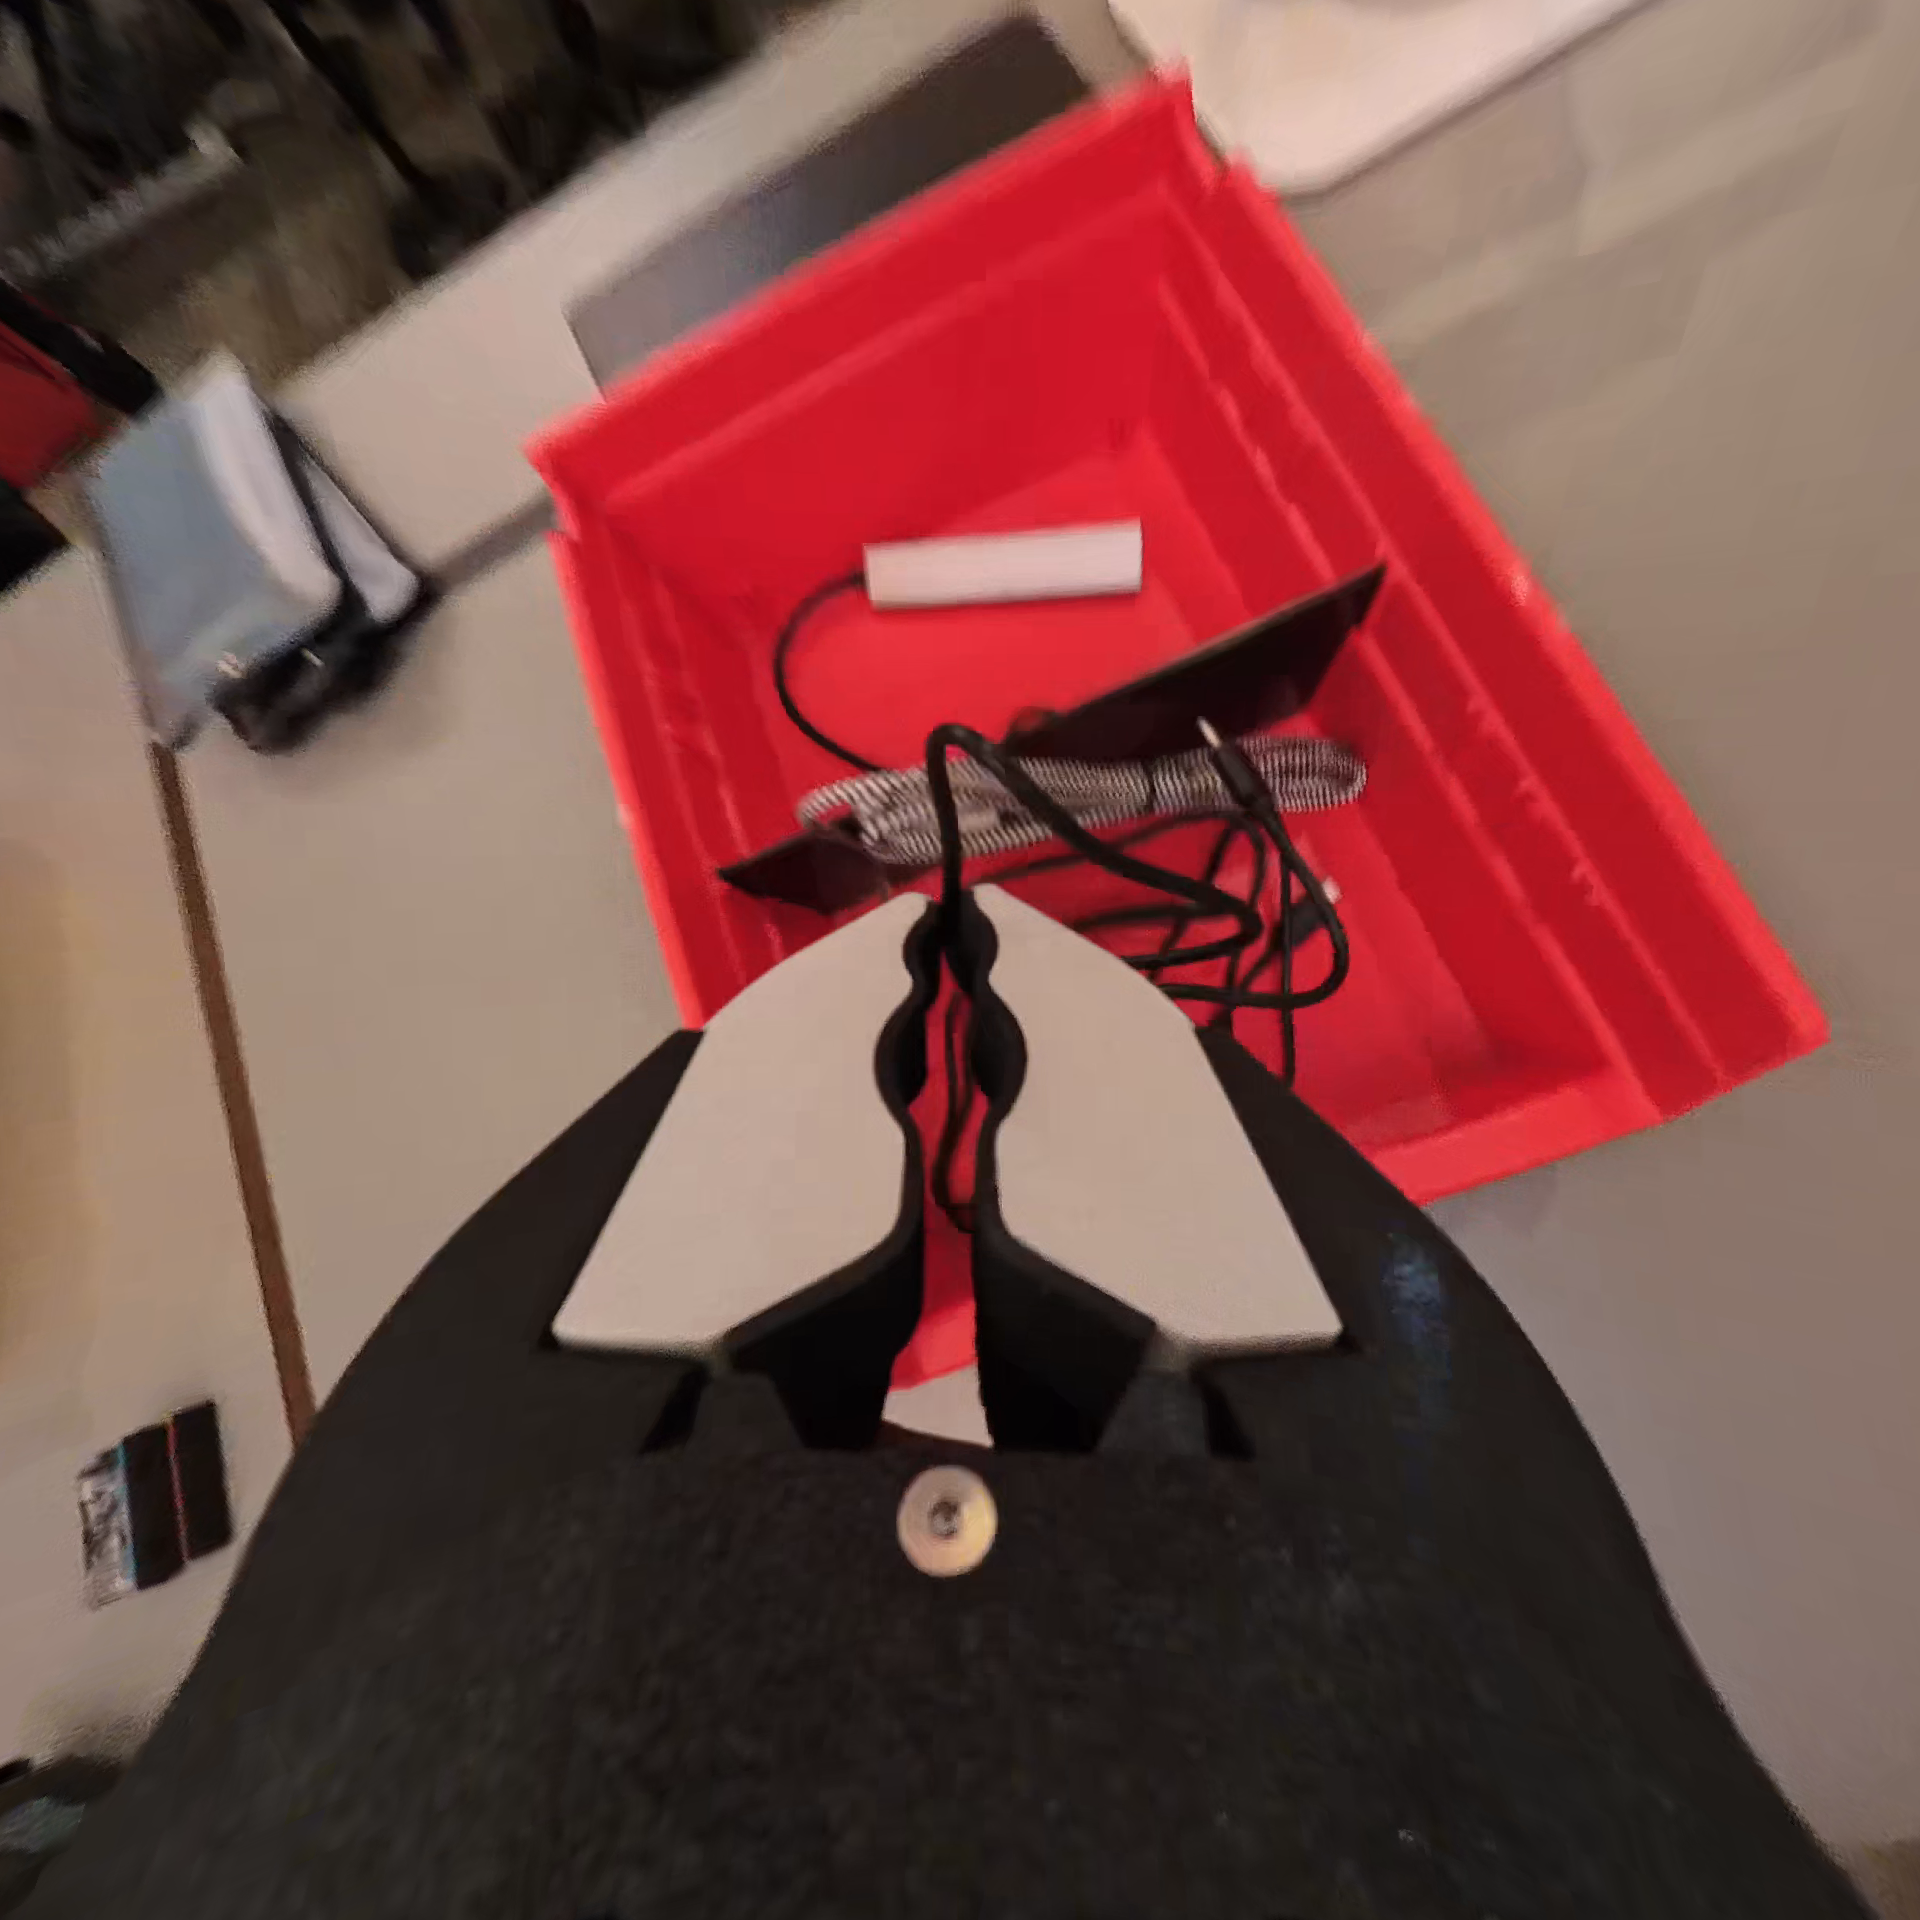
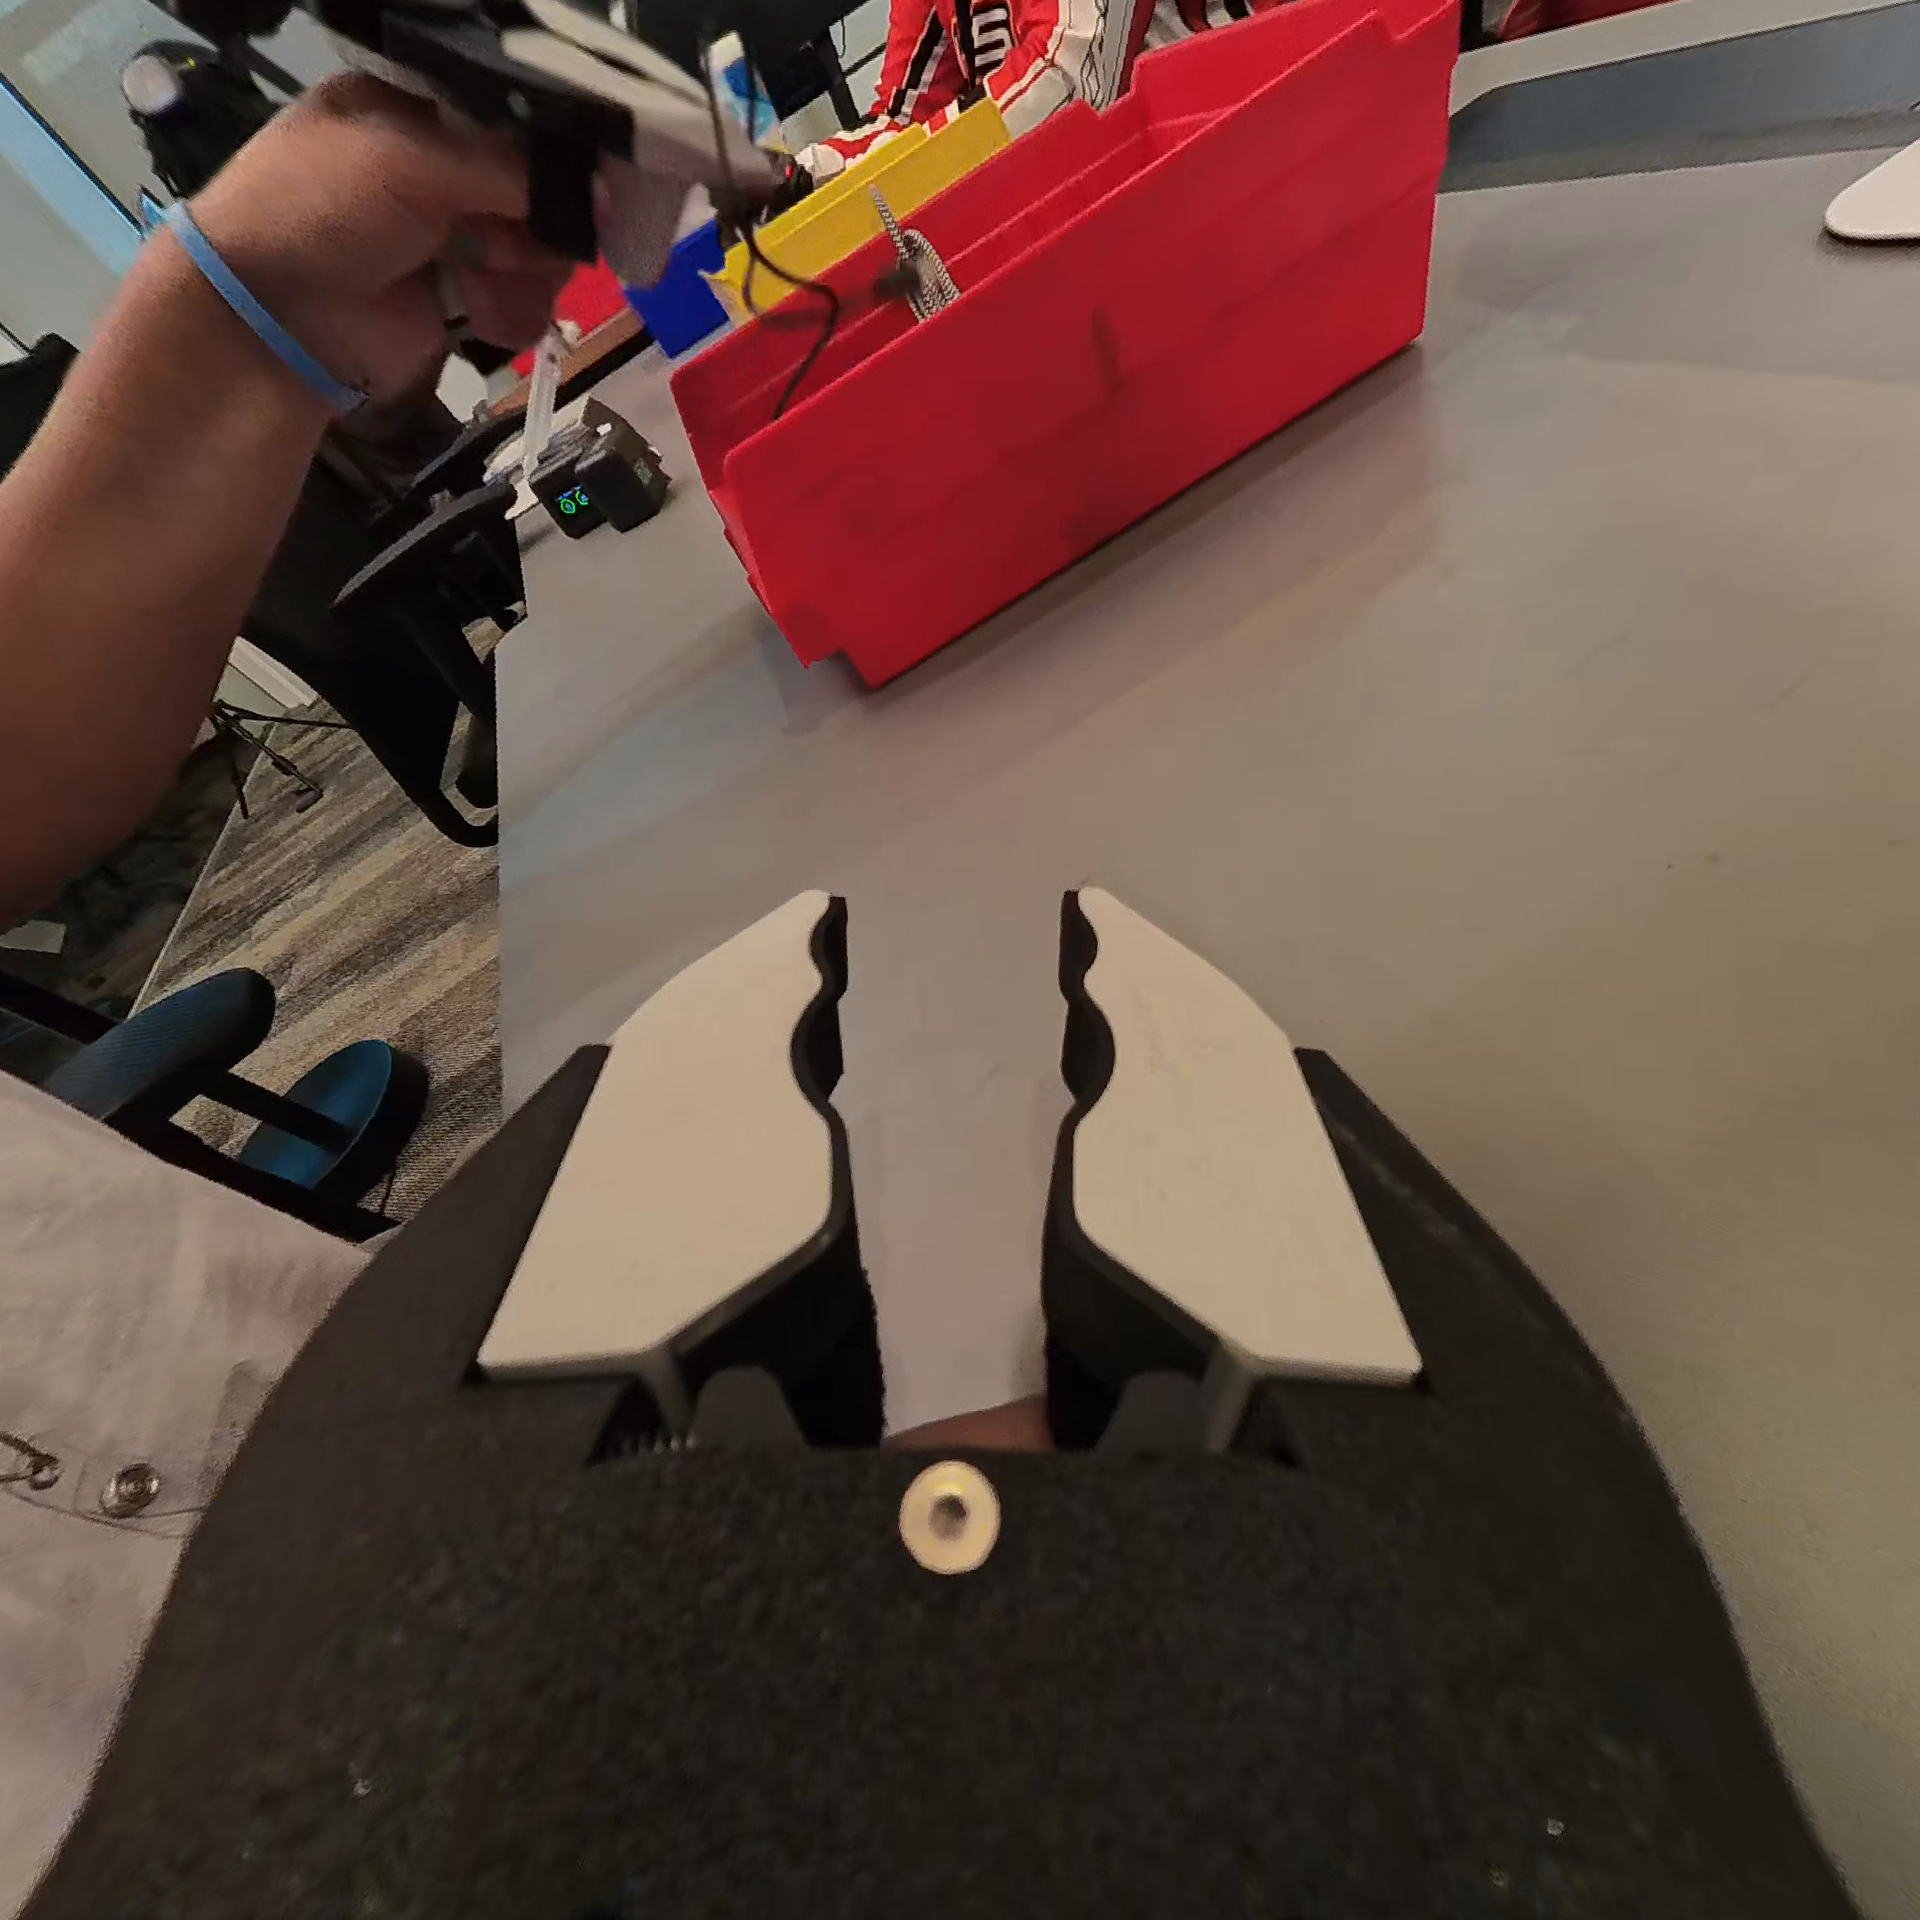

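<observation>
1. My left gripper (image 1: 951, 914) is clamped tight on a thin black cable (image 1: 1195, 904), which runs up between the two fingers and loops out past the tips. I grip it near the tips so the rest of the cable can hang free below.
2. That cable trails down from the tips into the red bin (image 1: 1455, 831) just below and ahead, where the rest of it lies in a loose tangle on the bin floor.
3. Beside the tangle, a black-and-white braided cable (image 1: 1091, 790) lies across the bin as a bundle, and a flat black piece (image 1: 1226, 665) leans behind it. The view is smeared with motion, so I can't say for sure what that black piece is.
4. Farther back in the bin a small silver block (image 1: 1003, 561) lies flat, with its own black lead curling off its left end.
5. My right gripper (image 2: 954, 914) hovers low over the bare grey table (image 2: 1455, 831), its jaws standing apart with nothing between them, well apart from the bin.
6. From that side I see my left hand (image 2: 374, 239) raised above the near corner of the bin, the black cable dangling from it over the rim.
7. Behind the red bin stands a yellow bin (image 2: 883, 177).
</observation>
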A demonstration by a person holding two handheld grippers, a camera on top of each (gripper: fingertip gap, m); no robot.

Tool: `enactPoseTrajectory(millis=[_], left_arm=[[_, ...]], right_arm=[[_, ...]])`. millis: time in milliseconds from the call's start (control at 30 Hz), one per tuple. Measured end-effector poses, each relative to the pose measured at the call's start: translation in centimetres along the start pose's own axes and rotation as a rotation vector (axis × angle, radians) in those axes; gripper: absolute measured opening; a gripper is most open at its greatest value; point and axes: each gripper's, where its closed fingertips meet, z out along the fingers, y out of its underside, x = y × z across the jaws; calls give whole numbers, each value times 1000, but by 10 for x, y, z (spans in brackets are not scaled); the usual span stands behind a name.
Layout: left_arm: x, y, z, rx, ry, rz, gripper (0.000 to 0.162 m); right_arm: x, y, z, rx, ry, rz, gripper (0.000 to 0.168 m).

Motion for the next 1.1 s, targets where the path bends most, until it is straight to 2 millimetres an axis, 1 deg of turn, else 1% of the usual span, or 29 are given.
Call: enactPoseTrajectory(millis=[100,133,267,300,333,400,467,500,567,600,667,700,800,867,933,967,1033,1100], left_arm=[[-11,-29,-27,141,-18,-35,2],[-11,-38,-37,184,-6,-48,2],[4,-78,-81,363,85,-48,2],[10,-86,-90,405,134,-69,2],[13,-92,-95,439,190,-110,2],[11,-102,-101,502,282,-224,2],[8,-122,-121,643,400,-347,2],[5,-132,-131,699,426,-382,2],[0,-145,-141,749,411,-398,3],[5,-152,-145,767,437,-395,3],[31,-166,-153,792,560,-390,3],[46,-172,-153,791,601,-383,2],[104,-181,-144,752,691,-339,2],[138,-180,-125,700,654,-299,2],[166,-173,-97,644,580,-317,2],[183,-166,-80,600,564,-334,2],[219,-145,-42,494,532,-371,2],[243,-119,-6,382,476,-387,2]], right_arm=[[0,2,-2,-4,12,-5,38],[0,2,-2,-7,16,-9,38],[-1,3,-5,-10,34,-28,38],[-1,3,-5,-10,35,-30,38],[-2,3,-5,-11,36,-32,38],[-3,4,-6,-13,35,-39,38],[-6,6,-6,-20,29,-47,38],[-7,6,-6,-22,28,-52,38],[-8,7,-6,-26,32,-60,38],[-9,7,-7,-27,32,-64,38],[-10,6,-8,-23,38,-73,38],[-9,5,-10,-18,45,-79,38],[-5,0,-16,9,73,-85,38],[-3,-6,-22,42,86,-82,38],[0,-12,-28,76,106,-89,38],[2,-15,-30,90,119,-96,38],[6,-19,-36,115,145,-106,38],[10,-24,-41,141,171,-111,38]])
